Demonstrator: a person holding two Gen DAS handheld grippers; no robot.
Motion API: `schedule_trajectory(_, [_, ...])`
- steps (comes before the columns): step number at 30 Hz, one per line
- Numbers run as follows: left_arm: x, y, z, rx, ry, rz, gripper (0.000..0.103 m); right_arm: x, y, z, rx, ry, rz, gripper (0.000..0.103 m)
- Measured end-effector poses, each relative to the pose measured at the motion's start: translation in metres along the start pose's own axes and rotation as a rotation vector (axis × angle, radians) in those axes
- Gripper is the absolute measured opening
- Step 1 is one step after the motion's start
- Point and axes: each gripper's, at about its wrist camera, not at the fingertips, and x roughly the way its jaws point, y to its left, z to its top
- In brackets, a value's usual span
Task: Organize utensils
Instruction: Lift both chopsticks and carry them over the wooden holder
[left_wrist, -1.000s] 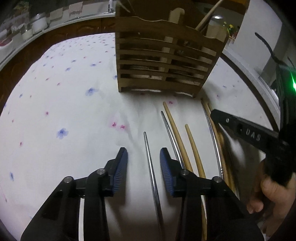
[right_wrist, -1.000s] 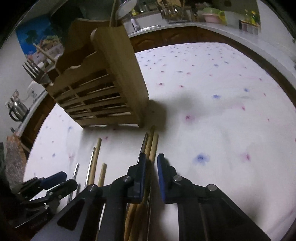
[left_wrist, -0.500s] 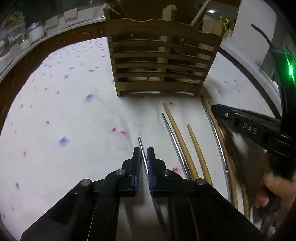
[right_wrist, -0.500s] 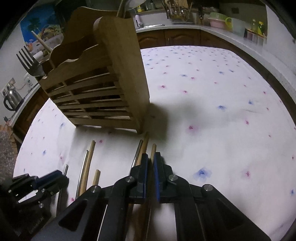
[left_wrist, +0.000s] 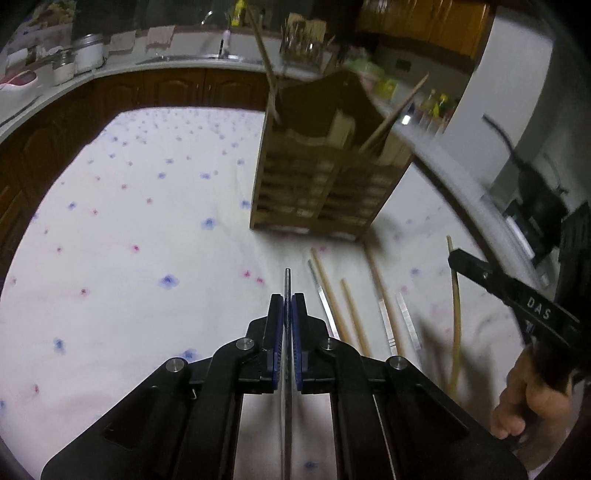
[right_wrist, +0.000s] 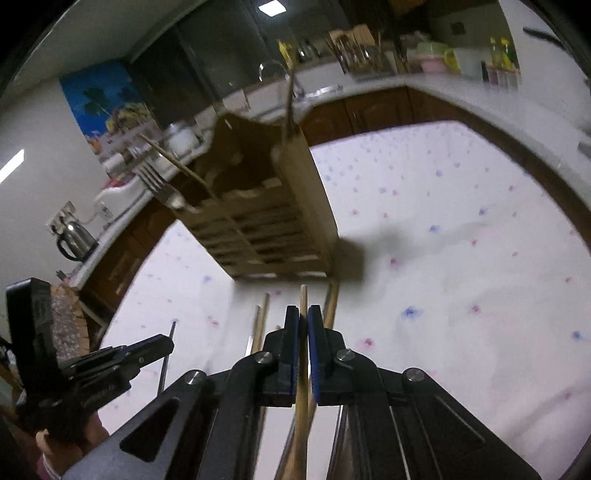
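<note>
Both claws clamped, one chopstick each, heading for the slatted wooden utensil holder (left_wrist: 325, 173).
My left claw (left_wrist: 287, 308) pinches a thin steel chopstick (left_wrist: 287, 284), my right claw (right_wrist: 303, 321) a bamboo chopstick (right_wrist: 303, 299); I should tip each upright and clear the far rim before letting go.

White letters "DAS" on the black arm of the right tongs (left_wrist: 458, 263), at three o'clock.

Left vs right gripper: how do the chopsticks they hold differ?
The left gripper is shut on a thin grey metal chopstick; the right gripper is shut on a thicker tan wooden chopstick. Both sticks point toward the wooden holder, clamped between blue pads.
</note>
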Motion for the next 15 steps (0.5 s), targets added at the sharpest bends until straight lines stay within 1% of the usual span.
schedule_trajectory(5, [-0.037,-0.001,0.013,-0.016,-0.074,-0.048,0.004,-0.032,0.009,0.013,-0.02,-0.076,0.029,0.005])
schedule_trajectory(10, [-0.074,-0.004,0.018,-0.003,-0.149,-0.067,0.004,-0.061,0.023,0.022,-0.045,-0.155,0.049,0.005])
schedule_trajectory(15, [-0.096,-0.007,0.02,0.003,-0.202,-0.073,0.004,-0.085,0.037,0.029,-0.072,-0.222,0.064,0.005])
